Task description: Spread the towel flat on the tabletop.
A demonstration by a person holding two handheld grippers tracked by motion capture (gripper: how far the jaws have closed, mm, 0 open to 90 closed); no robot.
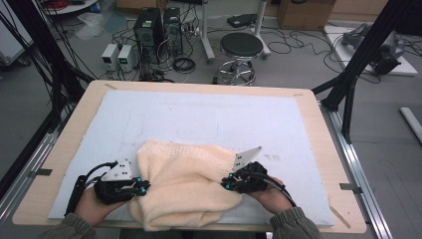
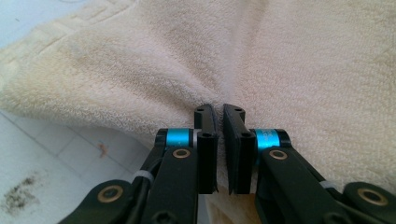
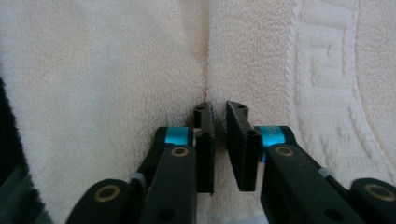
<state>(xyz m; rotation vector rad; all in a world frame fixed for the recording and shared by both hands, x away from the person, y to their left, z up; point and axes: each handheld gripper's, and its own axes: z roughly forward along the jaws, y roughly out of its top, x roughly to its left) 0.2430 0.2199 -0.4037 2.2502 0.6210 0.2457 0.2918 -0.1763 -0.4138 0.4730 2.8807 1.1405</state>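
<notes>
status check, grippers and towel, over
Left gripper shut on the cream towel at its left edge. Right gripper pinching a fold at its right side. Towel bunched at the near edge of the white mat. Nothing in the way.

Table point(image 1: 318, 124): light wooden top, rounded corners. Directly on it, a pale blue-grey mat point(image 1: 209, 114) covering most of the surface, leaving a bare wooden border. On the mat, a cream towel point(image 1: 184, 184) with a key-pattern border, bunched, its near part hanging over the table's front edge.
</notes>
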